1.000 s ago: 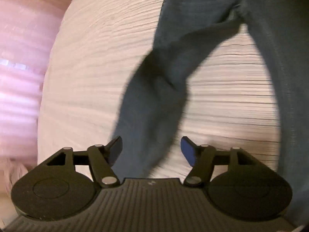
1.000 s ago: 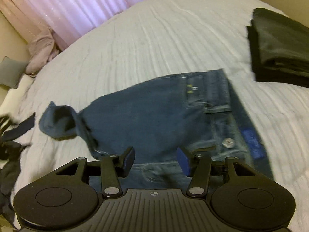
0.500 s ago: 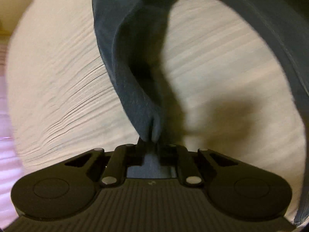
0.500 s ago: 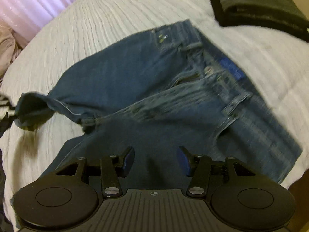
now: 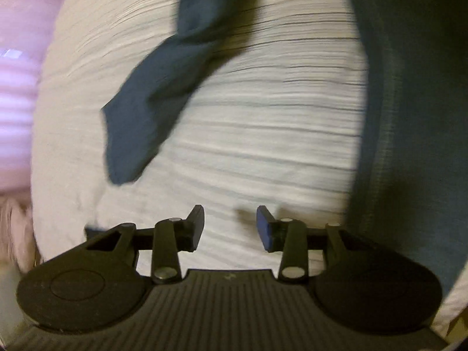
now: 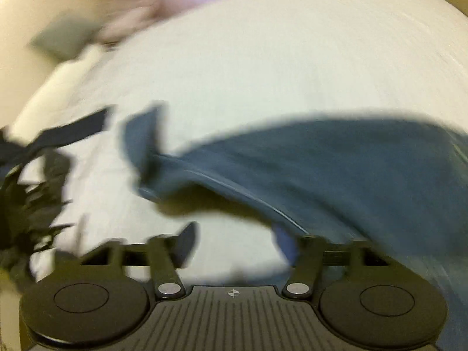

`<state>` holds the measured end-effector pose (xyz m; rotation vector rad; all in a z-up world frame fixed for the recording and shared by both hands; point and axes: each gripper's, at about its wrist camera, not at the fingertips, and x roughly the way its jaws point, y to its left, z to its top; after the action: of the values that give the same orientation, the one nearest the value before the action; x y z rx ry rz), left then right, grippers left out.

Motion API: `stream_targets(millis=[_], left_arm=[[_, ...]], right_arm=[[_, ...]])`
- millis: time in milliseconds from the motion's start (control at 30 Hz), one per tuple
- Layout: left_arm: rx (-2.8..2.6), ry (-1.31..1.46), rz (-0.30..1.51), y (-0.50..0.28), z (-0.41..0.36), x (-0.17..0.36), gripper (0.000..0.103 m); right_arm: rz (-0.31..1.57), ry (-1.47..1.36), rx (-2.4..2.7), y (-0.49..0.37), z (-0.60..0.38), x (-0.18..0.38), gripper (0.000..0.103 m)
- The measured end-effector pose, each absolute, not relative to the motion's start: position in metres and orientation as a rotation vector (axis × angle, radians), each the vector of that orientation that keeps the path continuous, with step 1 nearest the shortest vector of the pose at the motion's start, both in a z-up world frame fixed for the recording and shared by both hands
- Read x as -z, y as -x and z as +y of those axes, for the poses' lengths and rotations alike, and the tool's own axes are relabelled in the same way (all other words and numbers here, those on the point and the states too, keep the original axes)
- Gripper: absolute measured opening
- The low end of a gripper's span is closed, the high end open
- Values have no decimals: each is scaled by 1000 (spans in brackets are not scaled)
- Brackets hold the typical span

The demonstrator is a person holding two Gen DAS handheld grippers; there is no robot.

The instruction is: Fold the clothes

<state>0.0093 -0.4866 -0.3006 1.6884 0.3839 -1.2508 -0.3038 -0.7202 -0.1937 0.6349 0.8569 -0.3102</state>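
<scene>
A pair of blue jeans lies on the white bedspread. In the left wrist view one jeans leg (image 5: 152, 96) runs from top centre down to the left and the other jeans leg (image 5: 409, 122) fills the right side. My left gripper (image 5: 230, 228) is open and empty over bare bedspread (image 5: 248, 152), between the two legs. In the blurred right wrist view the jeans (image 6: 336, 169) spread across the right, with a turned-up leg end (image 6: 143, 140). My right gripper (image 6: 234, 244) is open and empty just in front of the jeans edge.
A dark crumpled garment with a strap (image 6: 32, 175) lies at the left edge of the bed in the right wrist view. A pink curtain (image 5: 14, 73) hangs beyond the bed's left side. A grey pillow (image 6: 61, 38) and pinkish cloth lie beyond the bed.
My left gripper, shut on a jeans leg half a second ago, has opened and let it go; the leg now lies on the bed. My right gripper has swung left across the jeans, still open.
</scene>
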Motion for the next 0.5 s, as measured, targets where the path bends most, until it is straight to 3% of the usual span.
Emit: stream_targets(millis=[33, 133, 367, 433, 500], left_arm=[[1227, -1668, 378, -14, -487, 297, 38], [1168, -1605, 360, -27, -472, 280, 40], [1011, -1464, 464, -29, -389, 254, 47], [963, -1455, 512, -29, -363, 254, 47], [914, -1444, 560, -30, -337, 255, 47]], right_arm=[[829, -615, 254, 282, -716, 193, 96], [774, -605, 100, 201, -706, 207, 96], [953, -709, 83, 49, -693, 304, 96], [923, -752, 85, 34, -681, 308, 96], [874, -591, -42, 25, -630, 285, 96]])
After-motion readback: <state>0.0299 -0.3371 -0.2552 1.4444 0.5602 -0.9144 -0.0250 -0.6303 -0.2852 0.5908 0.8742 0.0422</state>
